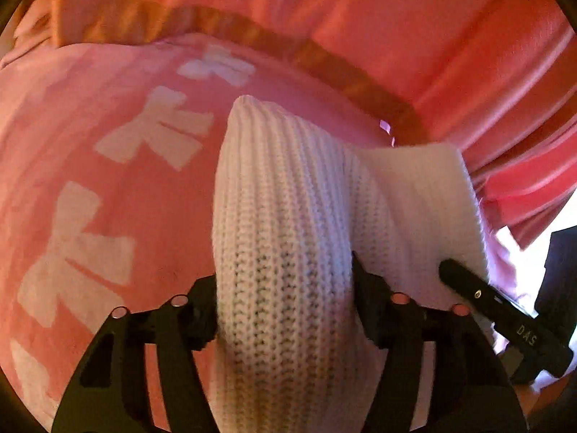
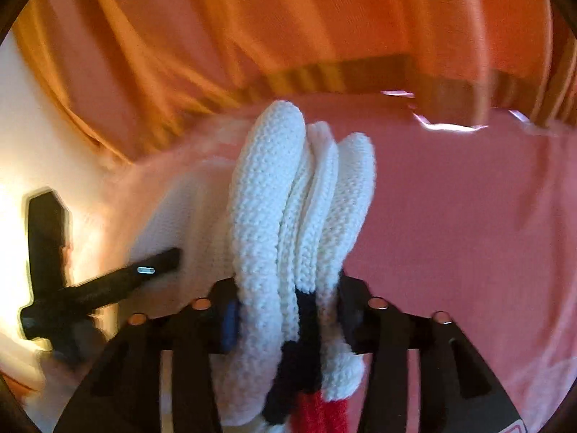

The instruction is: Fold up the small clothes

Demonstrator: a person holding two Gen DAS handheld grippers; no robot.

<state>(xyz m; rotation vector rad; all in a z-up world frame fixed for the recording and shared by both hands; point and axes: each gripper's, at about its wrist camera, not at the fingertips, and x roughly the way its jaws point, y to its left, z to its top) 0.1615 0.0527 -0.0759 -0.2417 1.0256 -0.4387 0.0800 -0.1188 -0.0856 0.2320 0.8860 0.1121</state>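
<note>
Tongs on both sides clamped the white knit garment point(image 1: 288, 238) above the pink blanket point(image 1: 108, 187).
Left tongs point(image 1: 285, 310) pinched a ribbed fold; right tongs point(image 2: 288, 306) squeezed bunched layers with black and red trim showing. Each camera caught the other tool's black finger against the knit. Orange curtains point(image 2: 288, 18) hung behind, blocking everything beyond the blanket's white bow prints.

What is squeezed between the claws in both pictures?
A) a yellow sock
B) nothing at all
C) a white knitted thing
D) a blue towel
C: the left gripper and the right gripper are each shut on the white knit garment, bunched between their fingers above the pink blanket.
</note>
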